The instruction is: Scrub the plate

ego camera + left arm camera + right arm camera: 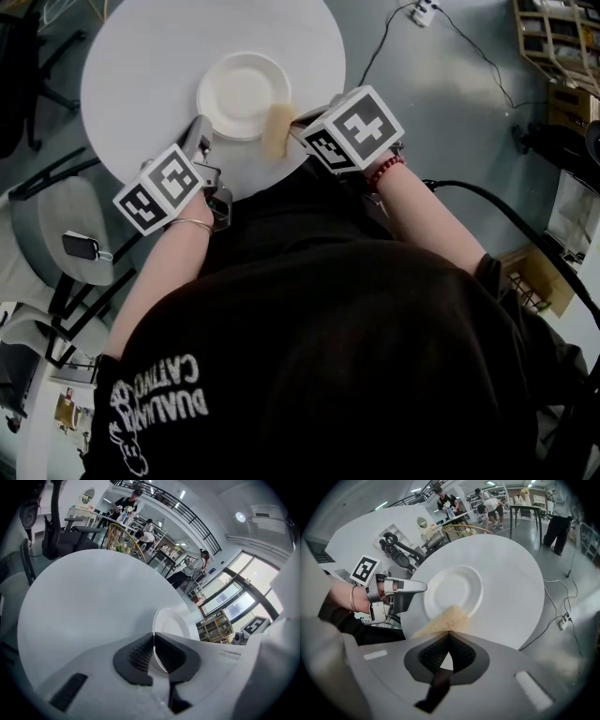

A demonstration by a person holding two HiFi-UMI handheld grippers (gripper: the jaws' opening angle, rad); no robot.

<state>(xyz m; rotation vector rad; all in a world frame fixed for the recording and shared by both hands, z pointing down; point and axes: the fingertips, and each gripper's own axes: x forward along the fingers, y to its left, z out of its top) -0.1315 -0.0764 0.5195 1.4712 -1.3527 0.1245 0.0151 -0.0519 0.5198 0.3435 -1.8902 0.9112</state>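
Head view first, looking down past my black shirt: the plate (pixel 242 94) sits on the round white table (pixel 141 56), close to the edge nearest me. It's a plain white round plate, shallow, with a broad rim around a sunken middle. My left gripper (pixel 201 127) comes up at its lower-left rim and my right gripper (pixel 296 122) comes in from the right. A tan sponge (pixel 276 129) lies across the plate's lower-right rim, part on the plate, part over the tabletop. Over to the left gripper view: my jaws are nearly together and the thin white rim of the plate (pixel 174 623) is pinched between the ribbed black pads, so I'm clamped on the plate's edge. From here the plate reads as a pale oval just past my jaw tips, with the table spreading wide behind it. Whether that side is lifted off the table, I can't tell. Now the right gripper view: my jaws are squeezed together on the near end of the sponge (pixel 443 619). It fans out from the pad tips, coarse and sandy, and its far end rests on the plate's near rim. The plate (pixel 454 590) shows whole here, smooth and white with a soft sheen, a ring marking the step between rim and well. At its left rim the left gripper's tip (pixel 417 587) touches the edge, my hand (pixel 342 597) behind it.
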